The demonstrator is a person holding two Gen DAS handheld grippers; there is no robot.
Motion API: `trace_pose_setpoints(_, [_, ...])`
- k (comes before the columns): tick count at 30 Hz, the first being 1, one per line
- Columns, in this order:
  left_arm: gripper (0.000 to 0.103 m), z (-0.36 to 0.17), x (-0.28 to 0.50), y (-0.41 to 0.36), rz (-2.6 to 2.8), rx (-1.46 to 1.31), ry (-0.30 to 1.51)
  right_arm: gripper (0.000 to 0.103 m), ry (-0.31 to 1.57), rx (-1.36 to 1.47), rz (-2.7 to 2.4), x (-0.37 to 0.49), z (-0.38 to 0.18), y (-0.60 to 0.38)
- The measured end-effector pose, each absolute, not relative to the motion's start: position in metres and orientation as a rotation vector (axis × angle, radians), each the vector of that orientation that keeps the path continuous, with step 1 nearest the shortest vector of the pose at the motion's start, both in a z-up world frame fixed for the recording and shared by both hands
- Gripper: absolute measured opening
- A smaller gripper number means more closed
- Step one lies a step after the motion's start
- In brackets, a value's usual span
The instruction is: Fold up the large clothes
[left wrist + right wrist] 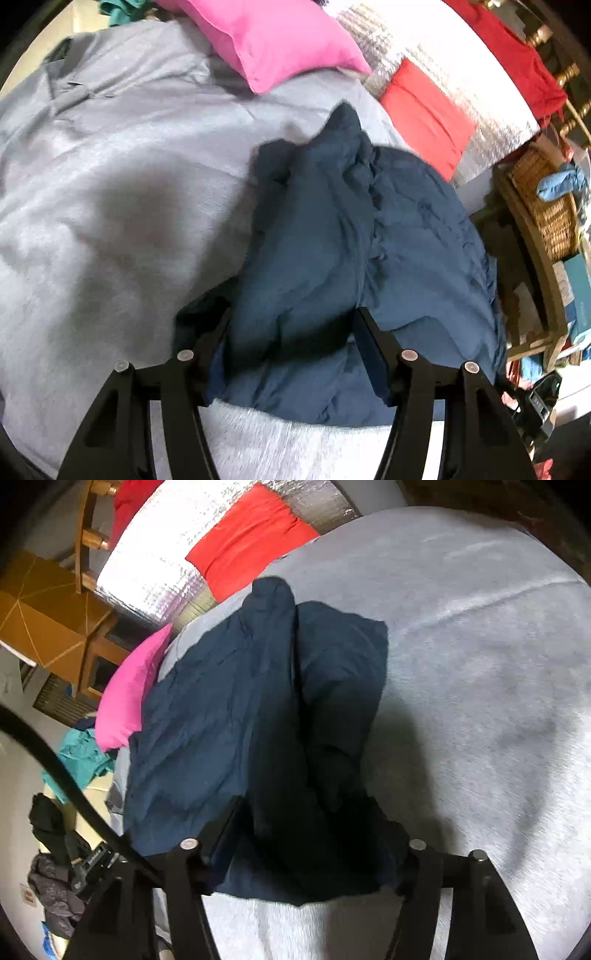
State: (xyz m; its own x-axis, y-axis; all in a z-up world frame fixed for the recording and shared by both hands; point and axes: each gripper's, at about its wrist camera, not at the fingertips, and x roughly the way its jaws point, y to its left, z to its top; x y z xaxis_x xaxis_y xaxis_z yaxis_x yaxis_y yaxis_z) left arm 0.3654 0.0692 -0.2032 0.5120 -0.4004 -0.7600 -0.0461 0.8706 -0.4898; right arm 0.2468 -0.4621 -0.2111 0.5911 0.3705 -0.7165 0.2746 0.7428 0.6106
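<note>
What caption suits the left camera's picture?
Left gripper straddling a bunched navy blue garment on a grey bedsheet.

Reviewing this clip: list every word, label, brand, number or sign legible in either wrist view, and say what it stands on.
None can be read.
Teal box beside the wicker basket, left wrist view: pale marks on its side, too blurred to read.
Small pale tag by the dark clothes pile at the lower left, right wrist view: a reddish mark, too small to read.
Navy garment, grey sheet, pink pillow: no print visible.
</note>
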Motion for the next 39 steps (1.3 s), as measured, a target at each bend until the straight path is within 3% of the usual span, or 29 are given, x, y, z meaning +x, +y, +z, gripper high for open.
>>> trace_pose_setpoints(4, [0.066, -0.184, 0.334, 0.088, -0.203, -0.534, 0.921, 0.068, 0.915, 0.867, 0.058, 0.228, -0.206, -0.479])
trace_pose_setpoints(8, [0.075, -0.168, 0.308, 0.083, -0.193, -0.466, 0.843, 0.073, 0.843, 0.939, 0.047, 0.203, -0.198, -0.491])
trace_pose_setpoints(12, [0.079, -0.175, 0.29, 0.059, -0.274, -0.428, 0.909, 0.074, 0.815, 0.992, 0.088, 0.184, -0.195, -0.481])
trace_pose_setpoints(16, [0.079, -0.197, 0.292, 0.056, -0.348, -0.587, 1.018, 0.077, 0.83, 1.053, 0.169, 0.18, -0.206, -0.459])
trace_pose_setpoints(22, [0.081, -0.211, 0.312, 0.068, -0.282, -0.777, 1.005, 0.077, 0.871, 1.148, 0.179, 0.206, -0.236, -0.429])
trace_pose_setpoints(28, [0.081, -0.23, 0.335, 0.063, -0.222, -0.861, 1.009, 0.079, 0.75, 1.293, 0.079, 0.224, -0.259, -0.428])
trace_pose_setpoints(29, [0.081, -0.233, 0.34, 0.062, -0.219, -0.872, 1.007, 0.077, 0.741, 1.305, 0.066, 0.226, -0.262, -0.428])
trace_pose_setpoints(31, [0.081, -0.235, 0.346, 0.062, -0.231, -0.892, 0.99, 0.059, 0.712, 1.299, 0.046, 0.23, -0.262, -0.424])
trace_pose_setpoints(33, [0.08, -0.232, 0.35, 0.06, -0.238, -0.878, 0.972, 0.048, 0.717, 1.243, 0.024, 0.234, -0.256, -0.418])
trace_pose_setpoints(34, [0.072, -0.229, 0.351, 0.059, -0.236, -0.857, 0.962, 0.042, 0.715, 1.208, 0.014, 0.236, -0.252, -0.414])
trace_pose_setpoints(35, [0.065, -0.225, 0.351, 0.059, -0.235, -0.836, 0.944, 0.041, 0.704, 1.173, 0.01, 0.236, -0.246, -0.412])
trace_pose_setpoints(39, [0.065, -0.217, 0.354, 0.052, -0.236, -0.743, 0.927, 0.04, 0.661, 1.028, 0.024, 0.24, -0.221, -0.403])
